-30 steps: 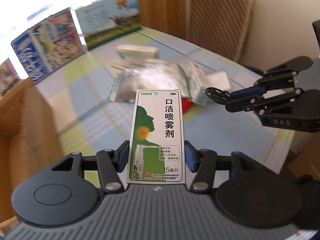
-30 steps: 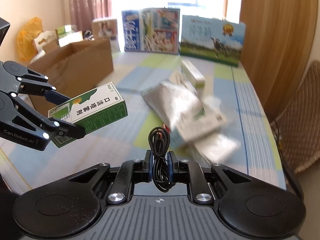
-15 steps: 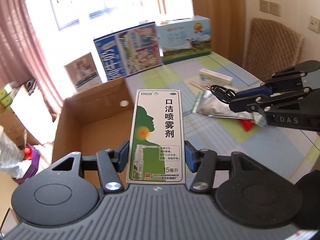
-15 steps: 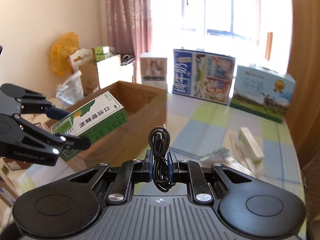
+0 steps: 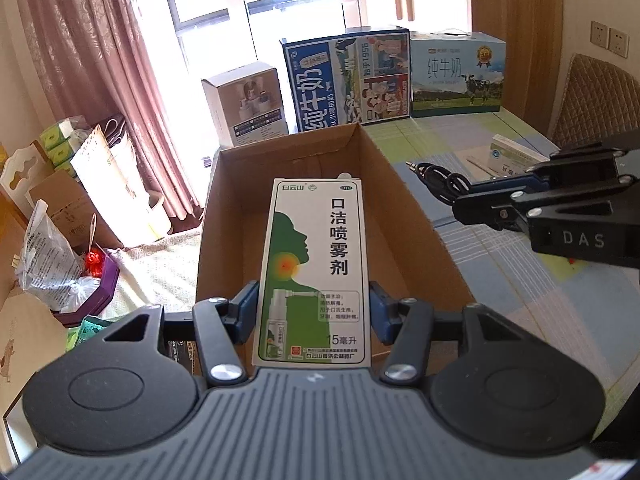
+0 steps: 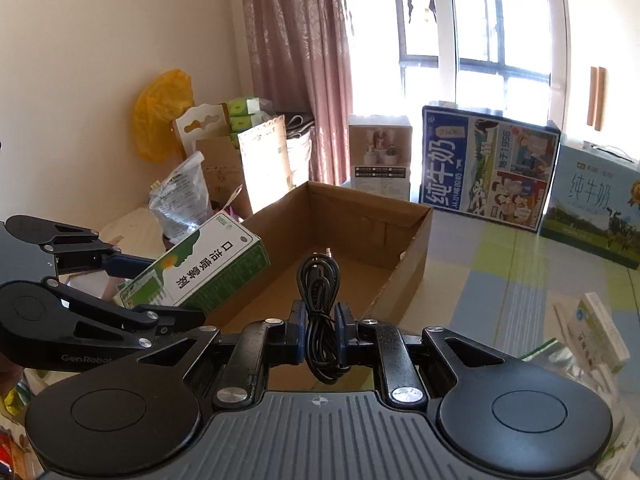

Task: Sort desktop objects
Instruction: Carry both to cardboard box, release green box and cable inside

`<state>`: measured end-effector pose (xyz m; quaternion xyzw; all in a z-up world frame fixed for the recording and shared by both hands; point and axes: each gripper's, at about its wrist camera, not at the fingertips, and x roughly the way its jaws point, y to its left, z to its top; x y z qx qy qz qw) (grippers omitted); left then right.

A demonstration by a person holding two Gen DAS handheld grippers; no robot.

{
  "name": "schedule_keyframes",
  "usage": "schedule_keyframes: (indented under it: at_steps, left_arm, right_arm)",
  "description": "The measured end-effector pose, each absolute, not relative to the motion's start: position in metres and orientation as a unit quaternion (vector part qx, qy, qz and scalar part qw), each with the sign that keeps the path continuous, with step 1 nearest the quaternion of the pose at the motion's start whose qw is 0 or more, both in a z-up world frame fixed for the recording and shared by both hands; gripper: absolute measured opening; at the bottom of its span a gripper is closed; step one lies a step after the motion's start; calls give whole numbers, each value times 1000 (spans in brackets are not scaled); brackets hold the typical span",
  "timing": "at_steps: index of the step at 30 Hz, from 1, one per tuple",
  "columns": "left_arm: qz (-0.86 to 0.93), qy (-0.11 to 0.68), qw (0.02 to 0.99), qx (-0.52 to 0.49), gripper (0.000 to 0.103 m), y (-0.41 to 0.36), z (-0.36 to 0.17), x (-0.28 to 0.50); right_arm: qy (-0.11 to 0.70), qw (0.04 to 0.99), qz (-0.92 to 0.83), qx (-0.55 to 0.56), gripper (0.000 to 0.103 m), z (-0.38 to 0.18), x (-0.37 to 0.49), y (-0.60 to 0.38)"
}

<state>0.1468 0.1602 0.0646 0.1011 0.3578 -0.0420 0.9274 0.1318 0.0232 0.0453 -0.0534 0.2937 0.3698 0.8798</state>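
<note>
Beside the checked bench (image 5: 520,280) an open cardboard box (image 5: 304,184) lies straight ahead of the left claw (image 5: 312,312), clamped on a spray carton (image 5: 316,264) pointing lengthwise into it, seemingly nearer than the right claw (image 6: 322,332), clamped on a coiled cable (image 6: 320,304).

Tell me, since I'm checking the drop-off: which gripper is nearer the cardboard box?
Left. The left gripper holds the spray carton over the cardboard box; the right gripper, holding the cable, is beside its table-side wall.

black tongs (image 5: 312,312), blue pads (image 5: 246,312), silver screws, ribbed grey housing, "das" marking
</note>
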Motion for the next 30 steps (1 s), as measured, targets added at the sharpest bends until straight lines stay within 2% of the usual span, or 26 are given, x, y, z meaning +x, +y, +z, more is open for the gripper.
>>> schedule_keyframes:
  at_steps: [9, 26, 28, 30]
  left_arm:
    - [-34, 364, 927, 81, 51, 183, 45, 168]
    - [-30, 369, 926, 68, 51, 191, 28, 182]
    - [-26, 365, 928, 67, 59, 191, 30, 182]
    - [-25, 362, 929, 68, 61, 192, 31, 181]
  right_arm:
    - [303, 882, 360, -19, 11, 22, 152, 46]
    - [311, 878, 363, -20, 12, 6, 164, 59]
    - [311, 877, 365, -18, 15, 5, 164, 59]
    - [310, 879, 361, -14, 20, 4, 165, 57]
